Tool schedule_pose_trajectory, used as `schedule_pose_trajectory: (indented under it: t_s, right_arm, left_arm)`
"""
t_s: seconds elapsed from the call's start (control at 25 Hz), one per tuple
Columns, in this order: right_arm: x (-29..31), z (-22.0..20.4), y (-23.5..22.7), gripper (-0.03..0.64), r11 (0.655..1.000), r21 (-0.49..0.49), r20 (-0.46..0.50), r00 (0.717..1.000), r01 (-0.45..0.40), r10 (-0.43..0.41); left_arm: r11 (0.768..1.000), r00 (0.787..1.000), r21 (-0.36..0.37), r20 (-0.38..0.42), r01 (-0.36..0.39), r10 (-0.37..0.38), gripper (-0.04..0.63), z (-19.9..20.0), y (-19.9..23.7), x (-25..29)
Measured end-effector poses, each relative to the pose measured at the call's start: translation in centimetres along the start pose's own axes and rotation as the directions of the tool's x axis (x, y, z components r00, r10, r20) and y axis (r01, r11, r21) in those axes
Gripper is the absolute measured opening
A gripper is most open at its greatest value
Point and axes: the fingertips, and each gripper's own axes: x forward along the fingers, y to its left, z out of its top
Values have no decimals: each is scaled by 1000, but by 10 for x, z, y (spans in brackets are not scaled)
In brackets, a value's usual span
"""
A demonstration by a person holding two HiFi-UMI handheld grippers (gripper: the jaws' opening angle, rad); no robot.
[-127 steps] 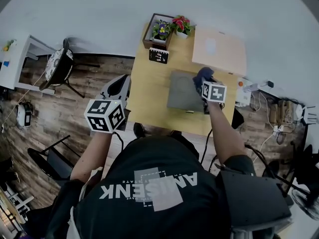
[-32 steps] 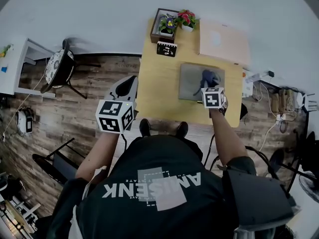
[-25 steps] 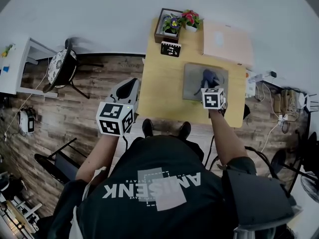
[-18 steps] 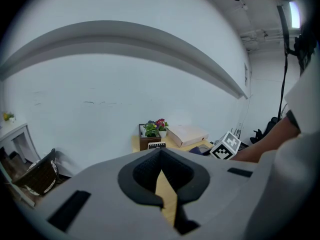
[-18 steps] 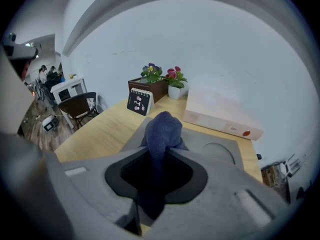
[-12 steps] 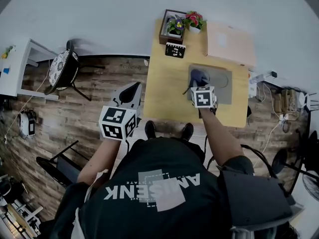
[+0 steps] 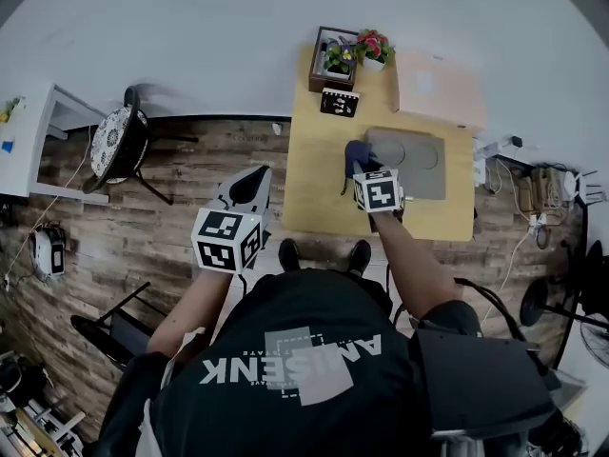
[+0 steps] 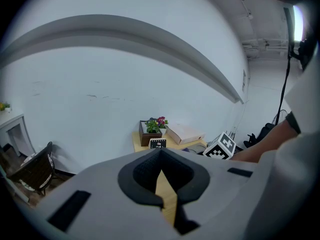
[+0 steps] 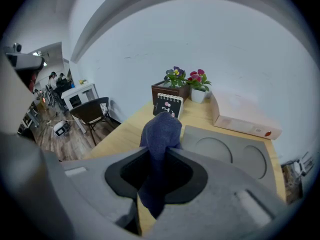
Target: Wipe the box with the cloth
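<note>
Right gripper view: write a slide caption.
Right gripper holds a blue cloth at the grey box's left edge, flowers behind.

Table (image 7: 312,184) left half is bare, open to reach from the front and left edges. The rear edge is crowded: planter (image 7: 330,48), flower pot (image 7: 374,53), small calendar (image 7: 340,103), pink carton (image 7: 440,89). Grey box (image 7: 423,165) fills the right half. Right gripper (image 9: 156,186), clamped on the cloth (image 7: 357,150), stands at its left edge.

Black white-lettered T-shirt (image 7: 285,350); the left gripper (image 8: 161,160) and right gripper (image 9: 159,156) are grey.
</note>
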Motion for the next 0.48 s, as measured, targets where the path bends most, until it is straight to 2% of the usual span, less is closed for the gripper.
schedule_pose_trajectory:
  t_s: [0.08, 0.24, 0.48]
  right_arm:
    - [-8, 5, 11, 77, 999, 26, 25, 999, -24, 23]
    - [-39, 11, 7, 78, 995, 95, 89, 996, -20, 12]
    - [-86, 2, -44, 78, 989, 141, 137, 988, 45, -65]
  left_arm:
    - [1000, 1000, 10, 5, 21, -21, -5, 1, 4, -1]
    - [994, 994, 20, 30, 107, -108, -5, 9, -7, 6]
    - [981, 980, 49, 54, 188, -191, -5, 27, -47, 30]
